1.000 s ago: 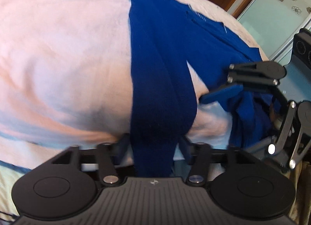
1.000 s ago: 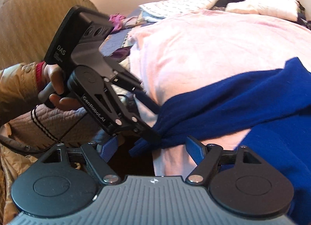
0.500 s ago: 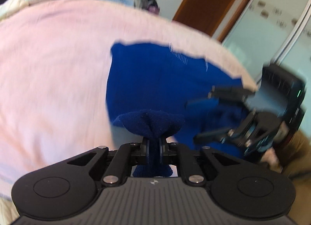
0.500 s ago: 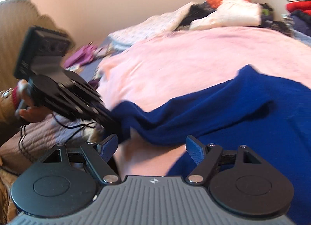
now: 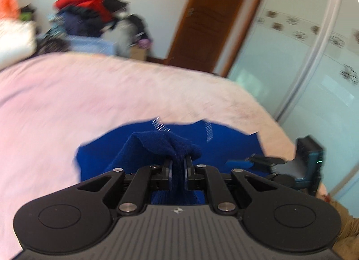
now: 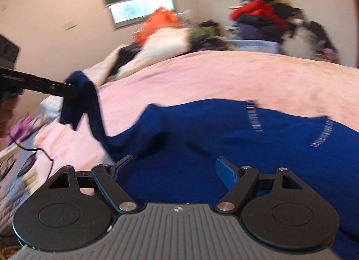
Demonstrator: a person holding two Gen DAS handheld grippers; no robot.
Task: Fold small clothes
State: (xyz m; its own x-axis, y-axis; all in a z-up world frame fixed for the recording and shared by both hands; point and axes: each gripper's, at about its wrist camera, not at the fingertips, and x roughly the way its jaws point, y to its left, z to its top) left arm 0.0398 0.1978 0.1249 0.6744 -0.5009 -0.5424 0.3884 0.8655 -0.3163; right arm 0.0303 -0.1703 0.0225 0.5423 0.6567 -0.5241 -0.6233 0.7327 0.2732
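A dark blue knit garment [image 6: 246,138] lies on the pink bed cover [image 6: 202,76]. My left gripper [image 5: 178,165] is shut on the end of its sleeve [image 5: 166,145] and holds it lifted above the bed. In the right wrist view the left gripper [image 6: 74,90] is at the far left with the sleeve [image 6: 89,107] hanging from it down to the body. My right gripper [image 6: 175,170] is open and empty, low over the garment's body. It also shows in the left wrist view [image 5: 246,162] at the right edge of the garment [image 5: 224,138].
Piles of clothes [image 6: 260,17] and white and orange bundles [image 6: 163,33] lie at the far end of the bed. A brown door [image 5: 211,17] and a glass wardrobe [image 5: 314,69] stand to the right. A black cable [image 6: 42,154] lies at the bed's left edge.
My left gripper has closed on the sleeve end and lifted it up off the bed. My right gripper has let go of the fabric and drawn over the garment's body.
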